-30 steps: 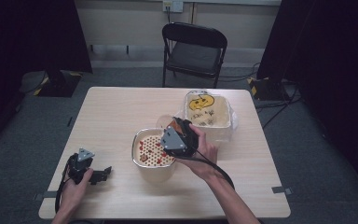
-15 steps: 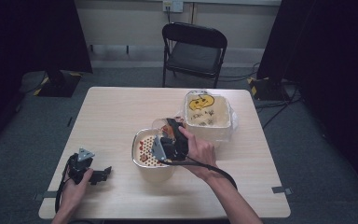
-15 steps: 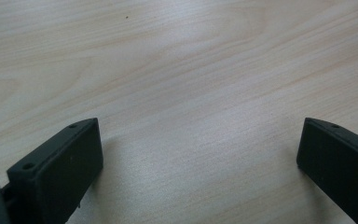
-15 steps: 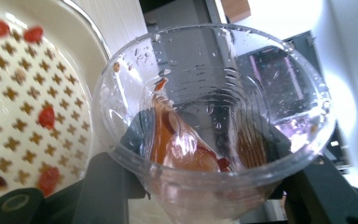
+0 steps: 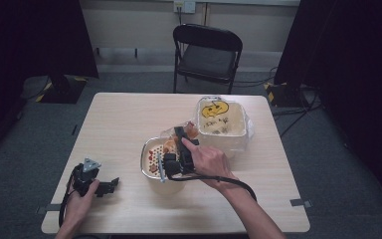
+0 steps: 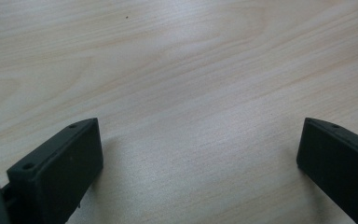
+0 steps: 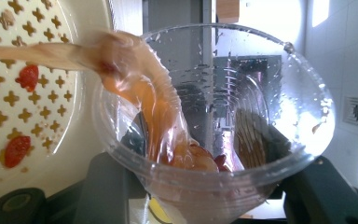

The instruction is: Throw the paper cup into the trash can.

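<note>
My right gripper (image 5: 175,149) is shut on a clear plastic cup (image 5: 173,133), tipped on its side over a metal-rimmed bowl (image 5: 147,158) that holds a cream strainer insert. In the right gripper view the cup (image 7: 261,107) sits between the jaws of the right gripper (image 7: 205,191). Orange liquid (image 7: 140,88) with soft fruit bits runs from its rim toward the strainer (image 7: 32,107), where a few red pieces lie. My left gripper (image 5: 108,186) rests on the table near the front left corner. The left gripper (image 6: 200,154) stands open over bare wood.
A white square container (image 5: 222,122) with a yellow drawing inside stands just right of and behind the bowl, close to my right hand. A black folding chair (image 5: 206,52) stands beyond the table's far edge. The table (image 5: 119,119) is pale wood.
My right hand has shifted left and slightly down over the bowl, tipping the cup further so its contents spill out. The left gripper has stayed put.
</note>
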